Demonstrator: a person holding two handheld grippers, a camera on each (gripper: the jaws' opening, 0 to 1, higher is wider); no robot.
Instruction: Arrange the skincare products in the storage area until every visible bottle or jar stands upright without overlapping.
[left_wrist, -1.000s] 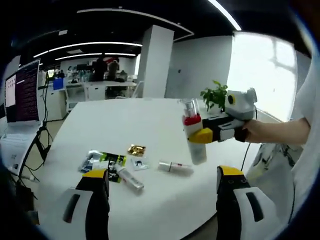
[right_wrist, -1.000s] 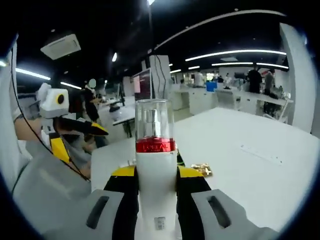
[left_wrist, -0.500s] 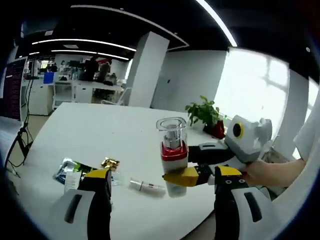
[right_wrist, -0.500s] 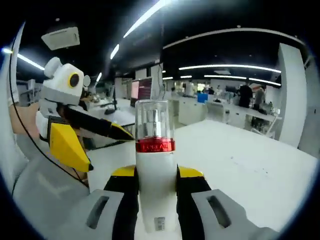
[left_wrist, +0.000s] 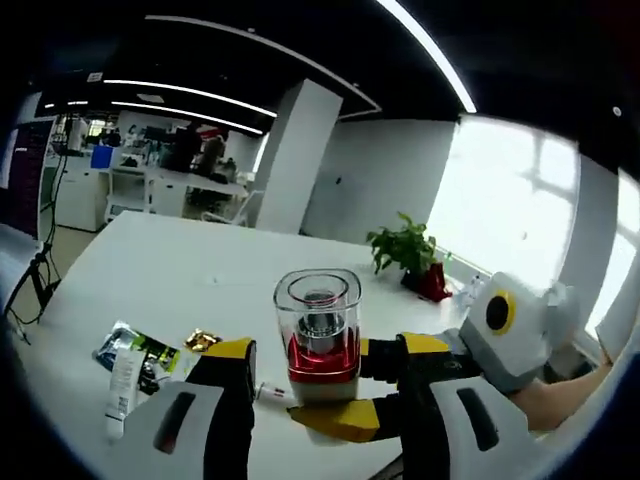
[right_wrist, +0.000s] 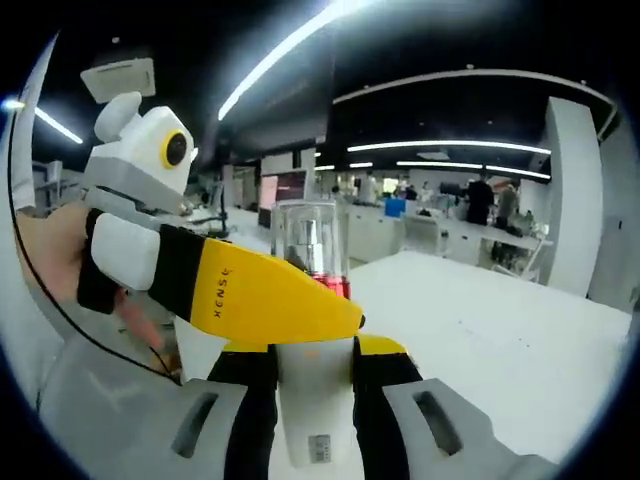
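Surface: a white table (left_wrist: 150, 270) runs toward 12 o'clock in an open office with ceiling strip lights, a white pillar and a bright window.
Room: a potted plant (left_wrist: 407, 250) stands at the table's far edge, around 1 o'clock in the left gripper view; desks and people are small at 10 o'clock.
Left gripper view alone: a white tube (left_wrist: 123, 372), dark sachets (left_wrist: 150, 352) and a gold packet (left_wrist: 202, 340) lie flat at 8 o'clock.
Bottle: the pump bottle (left_wrist: 318, 335), clear cap over a red collar, is upright, off the table, dead centre.
Right gripper (right_wrist: 310, 355): narrow, both jaws pressed on the bottle's white body.
Left gripper (left_wrist: 325, 375): jaws wide, standing either side of the bottle, apart from it.
Right gripper view alone: the left gripper's yellow jaw crosses in front of the bottle; a hand (right_wrist: 55, 255) grips its handle at 9 o'clock.
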